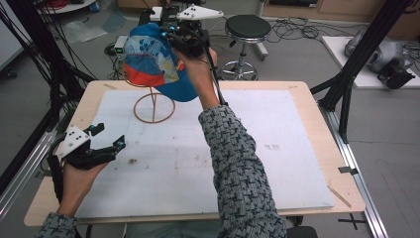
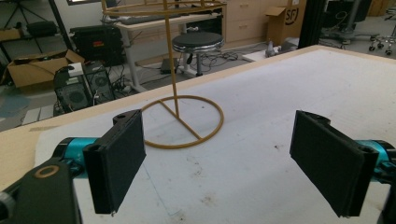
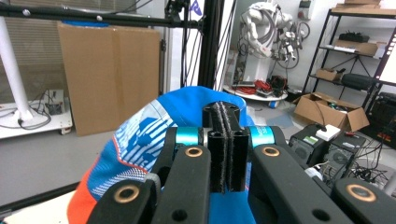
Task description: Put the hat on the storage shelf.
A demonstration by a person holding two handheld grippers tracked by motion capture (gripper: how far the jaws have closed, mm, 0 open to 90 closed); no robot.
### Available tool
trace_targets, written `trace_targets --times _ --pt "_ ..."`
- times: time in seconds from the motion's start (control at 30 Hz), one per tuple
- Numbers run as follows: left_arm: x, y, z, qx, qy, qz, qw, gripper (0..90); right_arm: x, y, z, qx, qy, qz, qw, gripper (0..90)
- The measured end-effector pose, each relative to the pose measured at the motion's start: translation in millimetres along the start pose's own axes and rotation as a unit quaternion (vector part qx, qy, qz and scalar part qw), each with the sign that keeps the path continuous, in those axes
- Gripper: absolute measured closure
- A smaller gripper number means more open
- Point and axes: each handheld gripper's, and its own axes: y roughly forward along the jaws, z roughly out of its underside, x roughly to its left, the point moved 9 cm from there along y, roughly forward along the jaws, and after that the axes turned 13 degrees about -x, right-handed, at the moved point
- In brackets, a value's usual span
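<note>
Right sleeve (image 1: 242, 168) is the closest thing in the high view, a grey knit forearm reaching up and away over the mat (image 1: 277, 148). At the end of it the right gripper (image 1: 174, 33) is clenched on the cap (image 1: 153, 62), a blue one with an orange brim and white pattern. In the right gripper view the two pads are pressed flat together with blue fabric pinched between them, and the cap bulges out past and below the jaws, brim hanging down to the left. So the cap is up in the air, held over the wire stand (image 1: 153, 106), sitting on or right at the top of it. Can't tell if it's actually resting on the top ring, since the cap hides that part.

Left gripper (image 1: 106, 141) is down near the person's side of the table (image 1: 317, 94), low over the mat, released, jaws spread wide with nothing in them. In the left gripper view the stand's round base sits straight ahead between the two pads, well past them, flat on the mat, pole going up out of frame. A black stool (image 1: 247, 27) stands on the floor beyond the table.
</note>
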Motion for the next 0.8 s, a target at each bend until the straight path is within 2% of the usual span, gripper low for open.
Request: trace_targets --times 0.03,0.13,0.4,0.5,0.8 --pt "0.2 -1.0 0.0 0.000 0.000 0.000 1.0000 18.3 1.7 7.3 1.8 0.002 0.003 -0.002 1.0000 90.0" --pt "1.9 -4.6 0.4 0.000 0.003 -0.001 1.0000 18.4 2.5 12.9 5.2 0.006 0.004 0.000 1.0000 90.0" --pt "7.4 -16.9 2.0 -0.001 0.004 -0.011 0.9999 18.4 0.2 35.0 33.9 0.039 0.009 0.009 0.9992 90.0" --pt "8.7 -20.0 3.0 -0.002 0.002 -0.014 0.9999 18.4 1.8 39.7 38.4 0.041 0.014 0.008 0.9990 90.0" --pt "10.4 -27.5 4.7 0.001 0.004 -0.019 0.9998 18.4 7.9 57.8 63.7 0.080 0.019 0.011 0.9966 89.9"
